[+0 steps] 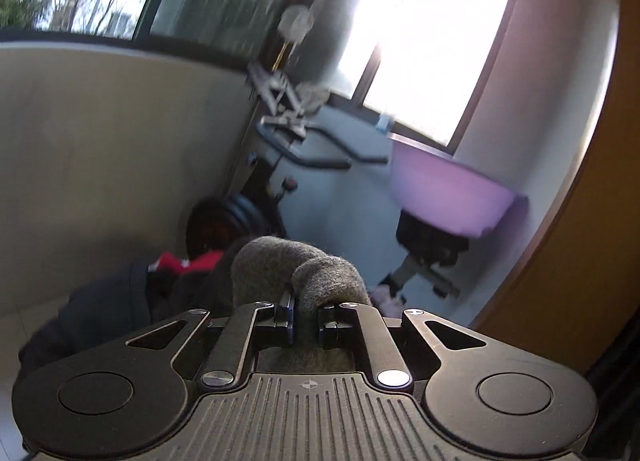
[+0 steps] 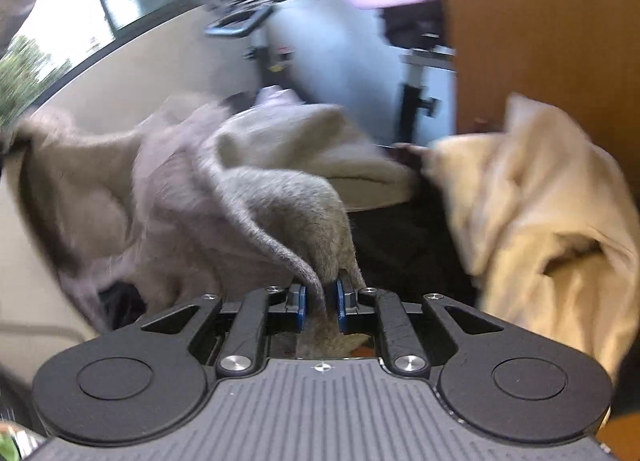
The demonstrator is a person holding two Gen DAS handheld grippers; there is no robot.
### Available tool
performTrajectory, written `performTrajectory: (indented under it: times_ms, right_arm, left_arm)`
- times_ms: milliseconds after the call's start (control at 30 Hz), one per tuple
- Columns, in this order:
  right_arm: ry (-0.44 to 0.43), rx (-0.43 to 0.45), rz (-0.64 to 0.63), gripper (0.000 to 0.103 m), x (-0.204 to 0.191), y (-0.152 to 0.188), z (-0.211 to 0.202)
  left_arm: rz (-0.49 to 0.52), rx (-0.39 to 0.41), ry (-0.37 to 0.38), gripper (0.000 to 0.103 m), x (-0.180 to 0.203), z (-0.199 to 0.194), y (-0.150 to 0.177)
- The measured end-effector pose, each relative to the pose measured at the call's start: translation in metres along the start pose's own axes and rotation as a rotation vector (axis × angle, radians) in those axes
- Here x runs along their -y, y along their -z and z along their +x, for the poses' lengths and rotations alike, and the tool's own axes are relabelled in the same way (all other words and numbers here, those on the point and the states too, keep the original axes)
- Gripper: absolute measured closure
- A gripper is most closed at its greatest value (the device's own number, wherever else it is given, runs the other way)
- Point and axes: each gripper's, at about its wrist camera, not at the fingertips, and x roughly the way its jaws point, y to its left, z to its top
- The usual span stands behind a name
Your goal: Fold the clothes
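Left gripper (image 1: 305, 315) clamped on grey fuzzy garment (image 1: 288, 269); right gripper (image 2: 321, 299) pinching same grey fabric, garment held aloft, bunched, above dark clothes. Risk: thin edge pinch slips under garment weight; trailing fabric may snag cream garment (image 2: 532, 213) nearby.

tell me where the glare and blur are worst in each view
Left wrist: the window is blown out white and the room behind is smeared, while the gripper and grey cloth stay fairly sharp. Right wrist: the cream garment and exercise bike are motion-blurred.
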Motion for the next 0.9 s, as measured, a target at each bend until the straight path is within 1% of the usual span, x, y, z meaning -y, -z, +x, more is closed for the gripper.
performTrajectory:
  times_ms: [67,133,200,267,300,333,367,400,433,467,533,567,633,733,833,900]
  right_arm:
    - [0.034,-0.023,0.015,0.089,0.008,0.0,0.003]
    - [0.05,-0.065,0.007,0.089,0.011,0.003,0.007]
    - [0.051,-0.108,-0.013,0.089,0.012,0.007,0.016]
    - [0.04,-0.153,-0.048,0.089,0.009,0.015,0.022]
    - [0.035,-0.173,-0.068,0.089,0.006,0.02,0.024]
    - [0.035,-0.189,-0.086,0.089,0.004,0.025,0.026]
    - [0.038,-0.207,-0.099,0.089,0.002,0.029,0.029]
    - [0.043,-0.222,-0.107,0.089,0.0,0.033,0.031]
    - [0.048,-0.234,-0.105,0.089,0.0,0.036,0.033]
    - [0.058,-0.246,-0.103,0.089,0.001,0.039,0.034]
    - [0.089,-0.265,-0.099,0.089,0.004,0.044,0.037]
    - [0.096,-0.267,-0.095,0.089,0.006,0.046,0.037]
    - [0.099,-0.268,-0.074,0.089,0.012,0.048,0.036]
    - [0.078,-0.274,-0.048,0.089,0.019,0.052,0.034]
    - [0.043,-0.303,-0.048,0.09,0.02,0.059,0.037]
    - [0.027,-0.317,-0.046,0.09,0.02,0.066,0.038]
  left_arm:
    - [-0.008,-0.043,-0.01,0.094,-0.007,0.01,0.004]
    - [-0.003,-0.076,-0.019,0.093,-0.007,0.019,0.01]
    - [0.006,-0.104,-0.033,0.092,-0.007,0.028,0.018]
    - [0.016,-0.132,-0.048,0.088,-0.007,0.036,0.025]
    - [0.018,-0.147,-0.056,0.078,-0.008,0.04,0.028]
    - [0.018,-0.165,-0.07,0.061,-0.008,0.044,0.029]
    - [0.017,-0.184,-0.085,0.05,-0.008,0.048,0.031]
    - [0.017,-0.191,-0.097,0.033,-0.008,0.051,0.033]
    - [0.026,-0.194,-0.096,0.025,-0.005,0.052,0.034]
    - [0.039,-0.198,-0.089,0.023,-0.001,0.053,0.034]
    - [0.065,-0.206,-0.075,0.012,0.008,0.054,0.035]
    - [0.077,-0.21,-0.068,0.01,0.012,0.055,0.035]
    - [0.103,-0.218,-0.054,0.001,0.021,0.056,0.035]
    - [0.142,-0.23,-0.032,0.001,0.034,0.058,0.036]
    - [0.18,-0.242,-0.011,0.001,0.046,0.06,0.037]
    - [0.193,-0.258,-0.025,0.001,0.051,0.065,0.042]
